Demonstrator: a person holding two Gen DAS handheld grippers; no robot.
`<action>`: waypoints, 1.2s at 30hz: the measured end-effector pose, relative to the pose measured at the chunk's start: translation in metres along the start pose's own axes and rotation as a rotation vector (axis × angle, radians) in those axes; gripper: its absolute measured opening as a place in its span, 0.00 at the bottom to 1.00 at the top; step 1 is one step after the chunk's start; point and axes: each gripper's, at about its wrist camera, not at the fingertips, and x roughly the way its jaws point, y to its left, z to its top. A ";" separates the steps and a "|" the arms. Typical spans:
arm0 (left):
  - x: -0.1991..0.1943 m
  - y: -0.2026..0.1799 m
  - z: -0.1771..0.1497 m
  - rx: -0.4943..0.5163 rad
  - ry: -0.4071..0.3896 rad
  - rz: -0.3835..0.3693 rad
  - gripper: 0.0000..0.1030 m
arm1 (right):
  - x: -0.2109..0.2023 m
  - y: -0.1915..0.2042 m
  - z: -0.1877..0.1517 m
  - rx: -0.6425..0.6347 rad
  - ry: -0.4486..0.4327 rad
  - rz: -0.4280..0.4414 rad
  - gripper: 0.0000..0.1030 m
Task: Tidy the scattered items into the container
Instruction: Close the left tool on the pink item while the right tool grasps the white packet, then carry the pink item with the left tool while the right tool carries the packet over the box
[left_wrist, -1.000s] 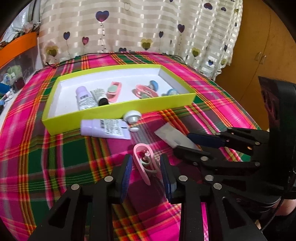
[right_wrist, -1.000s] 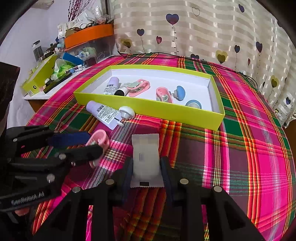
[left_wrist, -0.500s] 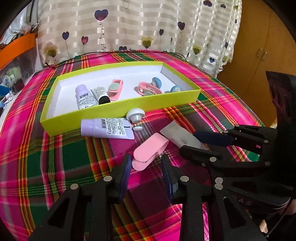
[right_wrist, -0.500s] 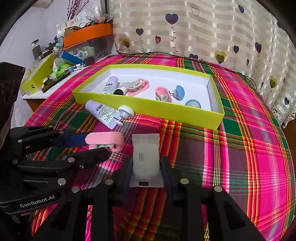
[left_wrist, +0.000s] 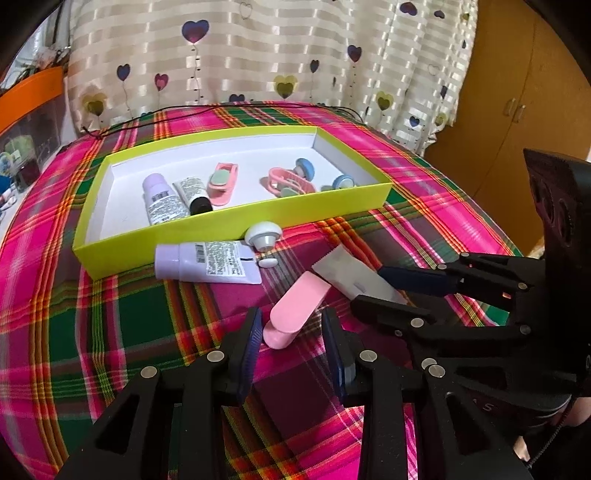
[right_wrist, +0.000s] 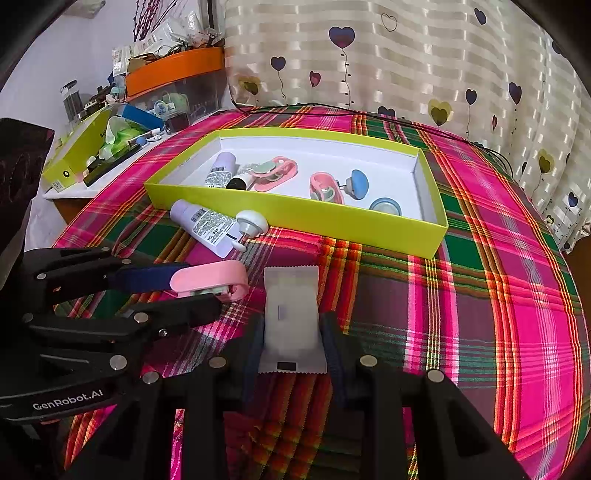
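Note:
A yellow-green box (left_wrist: 236, 218) (right_wrist: 295, 214) holds tubes, pink clips and blue caps. A pink clip (left_wrist: 295, 308) (right_wrist: 210, 278) lies flat on the plaid cloth between the fingers of my left gripper (left_wrist: 293, 341); the jaws stand apart around it without touching. A white sachet (right_wrist: 291, 314) (left_wrist: 354, 275) lies between the fingers of my right gripper (right_wrist: 291, 354), whose pads sit against its edges. A lilac tube (left_wrist: 207, 262) (right_wrist: 207, 227) and a white cap (left_wrist: 263, 236) (right_wrist: 252, 223) lie in front of the box.
The table has a pink and green plaid cloth (right_wrist: 480, 295). A side shelf at left carries a second yellow box (right_wrist: 74, 158) and an orange bin (right_wrist: 173, 70). A black cable (left_wrist: 221, 109) runs behind the box. A heart-print curtain (left_wrist: 258, 55) hangs at the back.
The pink clip stood on edge between my left fingers, then tipped over and now lies flat. My left gripper drew back slightly. The right gripper stayed around the sachet.

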 end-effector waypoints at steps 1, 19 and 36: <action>0.000 0.000 0.000 0.003 -0.002 -0.005 0.34 | 0.000 0.000 0.000 0.001 0.000 0.001 0.32; 0.008 -0.005 0.005 0.023 0.016 -0.009 0.17 | 0.001 0.000 0.000 -0.003 0.001 -0.003 0.32; 0.009 -0.005 0.005 0.017 0.017 -0.011 0.17 | 0.000 -0.001 0.001 -0.006 0.001 -0.005 0.32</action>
